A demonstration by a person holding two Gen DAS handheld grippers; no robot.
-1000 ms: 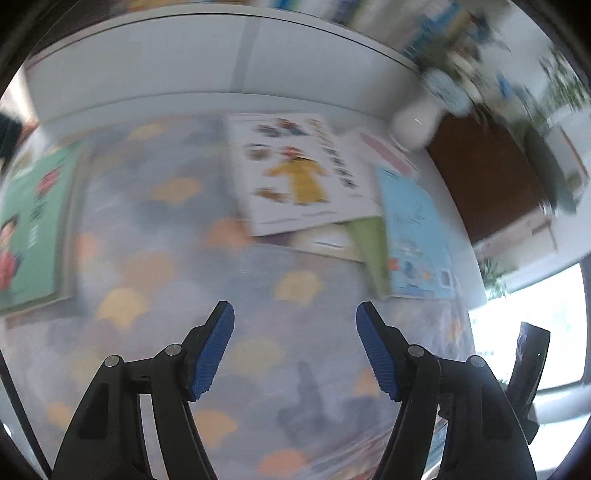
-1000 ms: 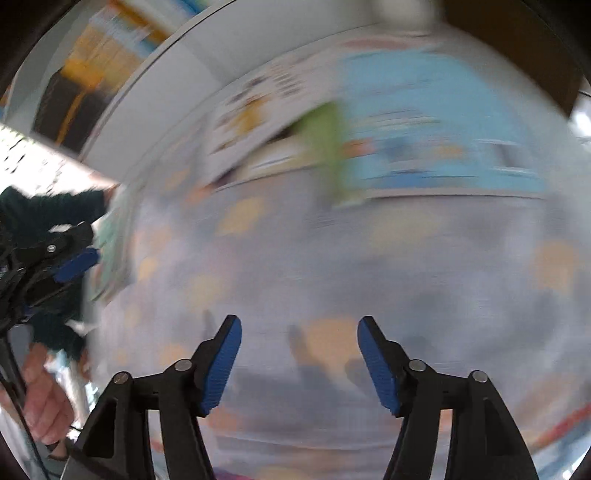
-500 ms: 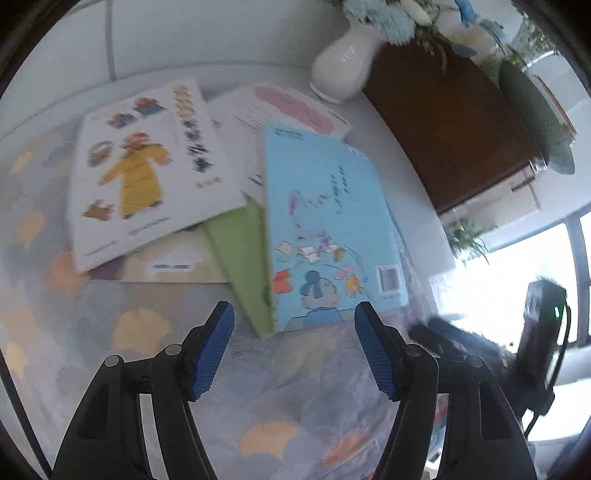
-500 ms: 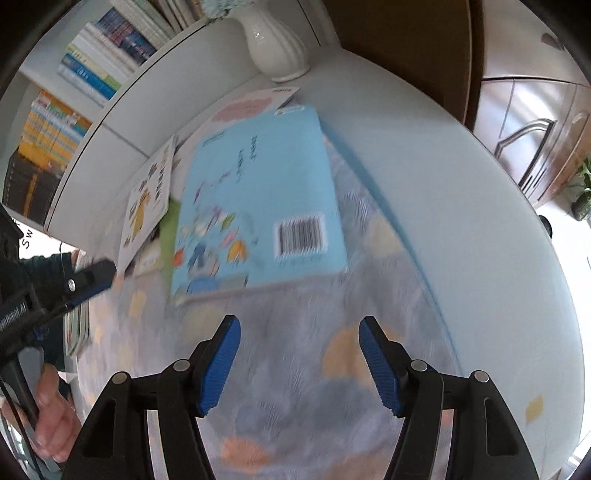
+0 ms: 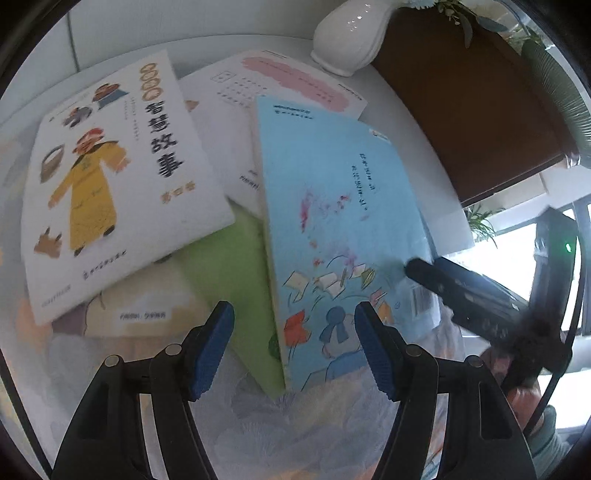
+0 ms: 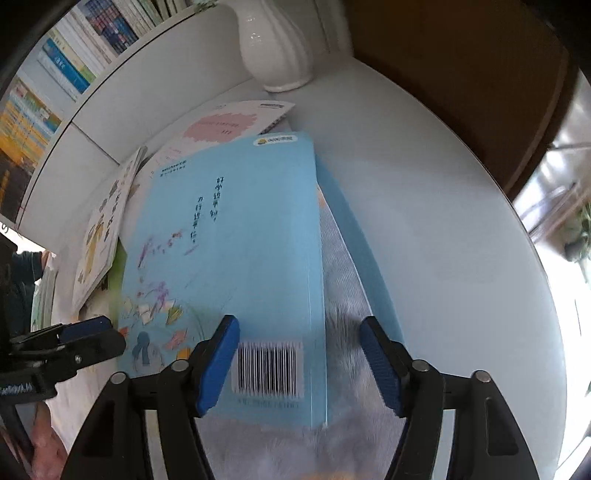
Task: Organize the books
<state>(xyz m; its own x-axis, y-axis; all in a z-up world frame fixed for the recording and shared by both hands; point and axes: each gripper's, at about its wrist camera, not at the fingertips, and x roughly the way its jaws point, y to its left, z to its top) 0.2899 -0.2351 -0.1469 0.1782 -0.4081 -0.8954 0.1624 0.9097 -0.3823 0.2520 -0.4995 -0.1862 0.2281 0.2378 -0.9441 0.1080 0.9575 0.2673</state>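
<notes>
Now over a messy pile of books on patterned cloth. Left gripper (image 5: 293, 345) jaws apart, nothing clamped, above near-left corner of blue book (image 5: 343, 229) and green book (image 5: 236, 280) under it. Right gripper (image 6: 299, 363) jaws opening, astride blue book's barcode corner, pads not pressing it. White book w/ yellow-robed figure (image 5: 110, 192) lying to the left, overlapping green one; pink-patch sheet (image 5: 280, 77) behind. White vase (image 6: 275, 44) at back, near pile.

Five loose books (image 5: 343, 229), one white vase (image 5: 351, 33).
</notes>
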